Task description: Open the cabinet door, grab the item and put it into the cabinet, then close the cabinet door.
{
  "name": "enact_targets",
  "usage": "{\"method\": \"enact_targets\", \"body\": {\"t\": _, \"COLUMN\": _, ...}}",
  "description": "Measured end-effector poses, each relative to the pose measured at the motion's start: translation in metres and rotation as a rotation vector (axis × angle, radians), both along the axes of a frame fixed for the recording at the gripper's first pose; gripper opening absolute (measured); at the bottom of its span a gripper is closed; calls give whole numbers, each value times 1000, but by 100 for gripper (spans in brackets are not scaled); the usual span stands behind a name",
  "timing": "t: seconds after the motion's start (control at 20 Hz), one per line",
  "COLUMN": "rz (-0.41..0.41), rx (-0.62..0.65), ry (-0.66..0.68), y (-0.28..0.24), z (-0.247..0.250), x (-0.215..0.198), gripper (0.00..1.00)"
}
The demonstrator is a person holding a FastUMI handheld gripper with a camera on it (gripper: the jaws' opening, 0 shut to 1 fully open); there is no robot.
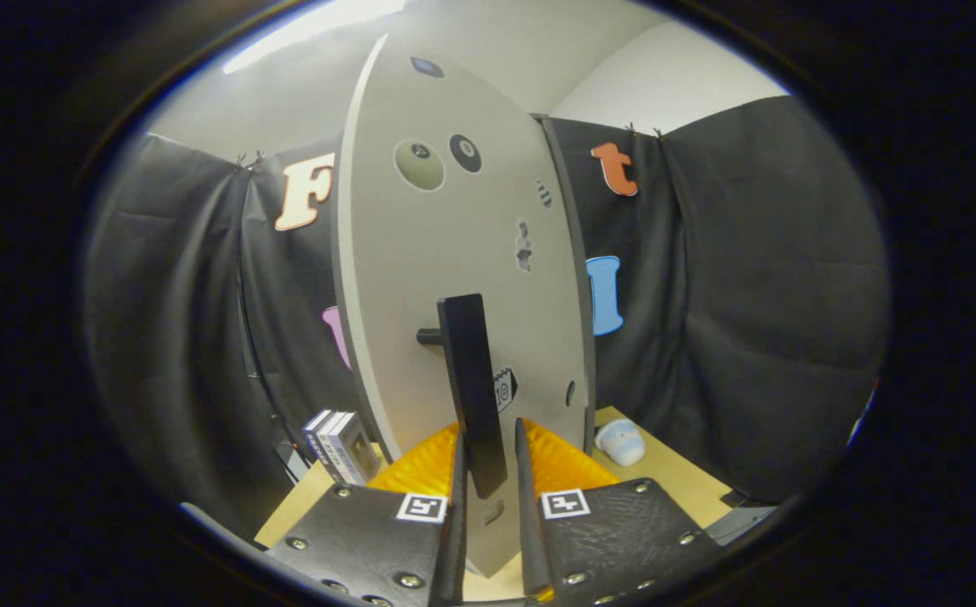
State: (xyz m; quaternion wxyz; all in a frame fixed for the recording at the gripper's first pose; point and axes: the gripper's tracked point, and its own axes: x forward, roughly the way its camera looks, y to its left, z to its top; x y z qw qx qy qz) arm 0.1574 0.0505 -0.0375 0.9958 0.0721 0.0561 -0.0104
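- Gripper (pixel 488 438) points level at the cabinet door (pixel 454 253), fingers parted around the door's black handle (pixel 473 392); whether they press it is unclear.
- Door stands edge-on, mid-table.
- Blue-white item (pixel 621 441) lies at the table's (pixel 682 480) right edge; books (pixel 340 445) sit at the left edge, partly hidden.

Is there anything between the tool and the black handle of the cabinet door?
Nothing visible is in the way. The handle already stands between the two fingers of the tool, which are spread on either side of it and do not appear to press on it. The cabinet door is right behind it.
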Motion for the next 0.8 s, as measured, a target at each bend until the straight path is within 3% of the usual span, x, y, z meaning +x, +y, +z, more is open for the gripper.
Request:
{"method": "enact_targets", "body": {"t": 0.7, "rz": 75, "rx": 16, "ry": 28, "y": -28, "z": -3, "x": -12, "gripper": 26}}
{"method": "enact_targets", "body": {"t": 0.8, "rz": 67, "rx": -1, "ry": 17, "y": -36, "z": -3, "x": -7, "gripper": 16}}
